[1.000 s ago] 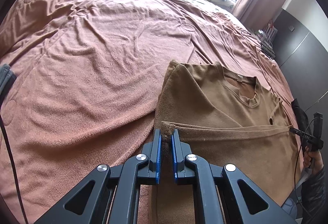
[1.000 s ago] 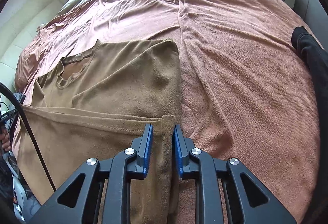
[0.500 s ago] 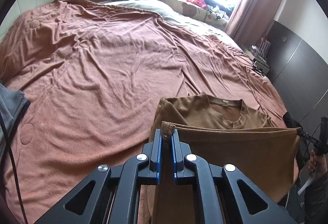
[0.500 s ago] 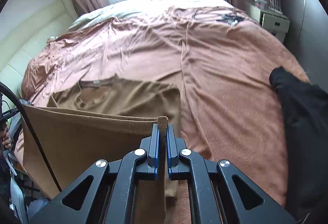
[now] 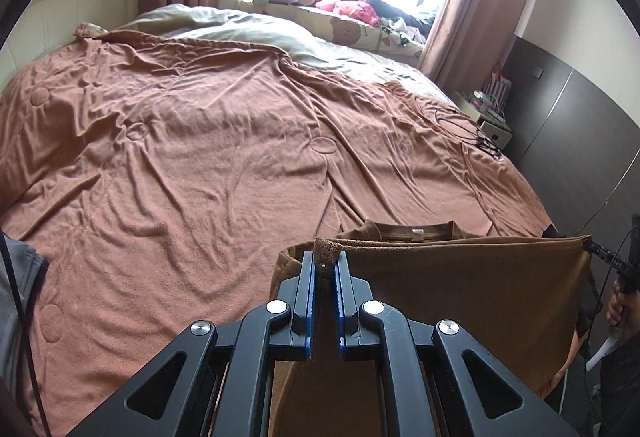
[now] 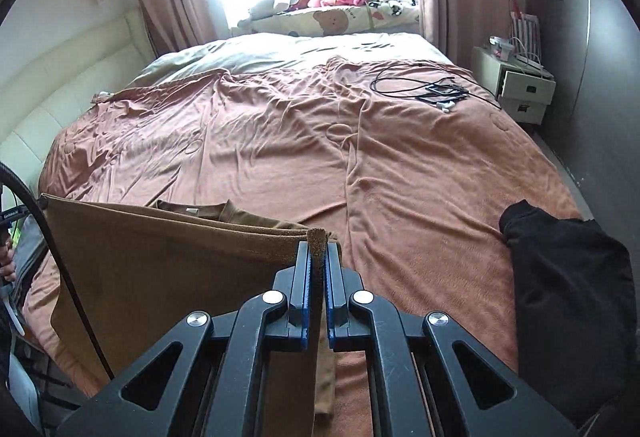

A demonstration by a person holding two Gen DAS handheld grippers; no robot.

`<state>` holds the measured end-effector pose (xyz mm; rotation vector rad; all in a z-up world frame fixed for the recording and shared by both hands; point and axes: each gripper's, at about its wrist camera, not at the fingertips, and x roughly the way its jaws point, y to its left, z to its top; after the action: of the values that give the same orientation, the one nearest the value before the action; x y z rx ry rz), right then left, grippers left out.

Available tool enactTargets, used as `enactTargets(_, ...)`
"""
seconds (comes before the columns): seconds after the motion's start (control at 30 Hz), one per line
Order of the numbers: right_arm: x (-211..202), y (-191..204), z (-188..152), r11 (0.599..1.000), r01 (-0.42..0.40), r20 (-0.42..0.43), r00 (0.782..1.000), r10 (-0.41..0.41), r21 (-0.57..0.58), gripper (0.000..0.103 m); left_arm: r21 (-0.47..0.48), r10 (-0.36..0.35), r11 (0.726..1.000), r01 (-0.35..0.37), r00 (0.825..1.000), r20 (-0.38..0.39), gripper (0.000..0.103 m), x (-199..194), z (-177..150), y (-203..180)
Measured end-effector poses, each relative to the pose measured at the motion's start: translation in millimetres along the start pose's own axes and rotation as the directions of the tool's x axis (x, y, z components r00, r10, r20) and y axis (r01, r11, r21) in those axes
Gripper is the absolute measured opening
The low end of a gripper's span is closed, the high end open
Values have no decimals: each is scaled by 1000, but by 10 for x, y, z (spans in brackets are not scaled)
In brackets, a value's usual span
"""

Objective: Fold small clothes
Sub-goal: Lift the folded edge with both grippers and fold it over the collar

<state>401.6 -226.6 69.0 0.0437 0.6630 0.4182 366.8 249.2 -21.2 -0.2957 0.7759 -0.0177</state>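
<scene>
Left gripper (image 5: 324, 269) is clenched on one bottom corner of the brown T-shirt (image 5: 460, 301), and the right gripper (image 6: 317, 257) pinches the other corner, so the hem stretches taut between them above the near edge of the bed (image 5: 200, 165). The garment looks light, soft and limp: it sags below the held edge and would probably crumple wherever it is unsupported. Its brushed knit seems grippy rather than slick, so corner grips should hold; the hem corners are the sensible places to take it. In the right wrist view the collar, with a pale label, lies flat on the bedspread at about 11 o'clock from the gripper. A black garment (image 6: 568, 297) lies at 3 o'clock, well apart.
</scene>
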Motion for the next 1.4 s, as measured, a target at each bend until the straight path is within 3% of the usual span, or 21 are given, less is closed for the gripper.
enactTargets(0.47,742,-111,66,1000,27,-112,993,-27,2,2,23,4,1000,0,982,-191,8,1121,-246,-68)
enactTargets(0.63,830,-90,64,999,34,-123,992,-33,2,2,55,74,996,-63,969,-234,8,1408,-309,0)
enactTargets(0.93,842,43,117,999,28,-102,994,-32,-34,2,89,207,978,-191,953,-221,8,1522,-241,270)
enactTargets(1.1,902,118,135,998,24,-98,995,-29,-51,2,83,204,978,-190,951,-234,8,1582,-237,335)
enactTargets(1.4,985,117,176,997,50,-99,994,-56,-58,2,81,227,973,-215,957,-180,8,1406,18,358)
